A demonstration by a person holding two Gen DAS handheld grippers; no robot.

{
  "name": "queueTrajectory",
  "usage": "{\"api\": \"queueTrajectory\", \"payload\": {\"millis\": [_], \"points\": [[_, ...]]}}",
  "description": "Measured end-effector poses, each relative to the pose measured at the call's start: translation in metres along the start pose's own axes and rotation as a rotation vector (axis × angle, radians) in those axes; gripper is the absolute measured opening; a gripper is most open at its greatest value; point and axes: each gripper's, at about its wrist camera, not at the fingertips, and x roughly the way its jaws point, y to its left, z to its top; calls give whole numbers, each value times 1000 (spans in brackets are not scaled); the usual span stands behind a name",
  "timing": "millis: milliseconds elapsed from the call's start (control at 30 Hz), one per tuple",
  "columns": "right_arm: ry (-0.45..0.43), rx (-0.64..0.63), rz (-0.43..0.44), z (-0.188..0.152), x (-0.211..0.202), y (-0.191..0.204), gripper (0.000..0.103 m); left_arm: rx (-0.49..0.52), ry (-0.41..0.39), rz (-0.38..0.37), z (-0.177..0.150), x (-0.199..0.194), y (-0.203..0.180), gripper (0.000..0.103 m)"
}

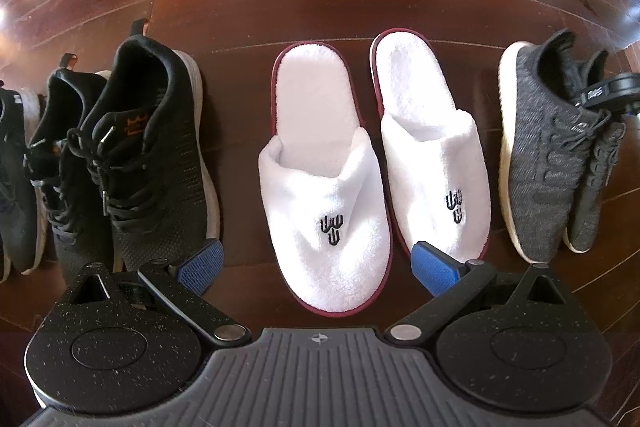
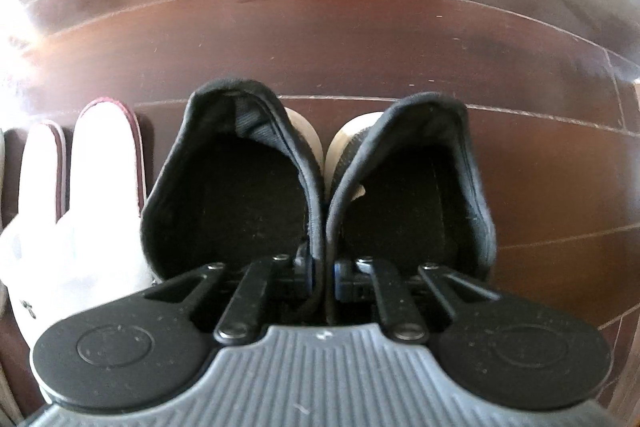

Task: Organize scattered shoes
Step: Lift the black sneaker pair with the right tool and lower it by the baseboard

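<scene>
Only the left wrist view shows the full row: black mesh lace-up sneakers (image 1: 152, 163), white terry slippers with maroon trim (image 1: 324, 211) and grey knit sneakers (image 1: 548, 163), side by side on the floor. The left hand-held gripper (image 1: 316, 263) hangs spread above the left slipper's toe, holding nothing. The right wrist view looks into the grey pair's dark openings: the right hand-held gripper (image 2: 324, 275) is pressed together, pinching both inner collars. The glossy reddish-brown plank floor (image 2: 360, 39) reflects window light.
</scene>
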Motion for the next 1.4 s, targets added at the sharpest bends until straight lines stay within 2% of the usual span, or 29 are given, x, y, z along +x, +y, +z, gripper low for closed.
{"api": "queueTrajectory", "payload": {"millis": [300,433,533,600,633,700,800,900,967,1067,1200,1400], "points": [[-143,287,26,7,-48,-64,10,32,-59,37,6,-8,-14,101],[-202,394,37,19,-61,-94,10,13,-144,61,17,-36,-32,101],[-229,456,58,24,-72,-115,10,11,-174,133,9,-68,-47,101],[-251,514,81,28,-74,-127,10,-53,-131,180,6,-89,-58,101],[-258,541,90,30,-75,-132,10,-106,-121,172,5,-104,-64,101],[-267,592,105,29,-89,-148,10,-147,-133,160,9,-127,-82,102],[-281,676,122,24,-110,-175,10,-166,-160,119,25,-153,-122,102],[-288,750,128,23,-124,-193,10,-183,-209,57,48,-162,-159,102],[-312,806,134,24,-126,-204,10,-159,-242,31,60,-158,-182,102],[-337,900,150,26,-119,-216,10,-64,-279,31,81,-136,-215,102],[-355,988,154,34,-97,-234,10,33,-220,32,110,-97,-231,102],[-358,1079,128,42,-73,-244,10,70,-149,72,126,-59,-224,102]]}}
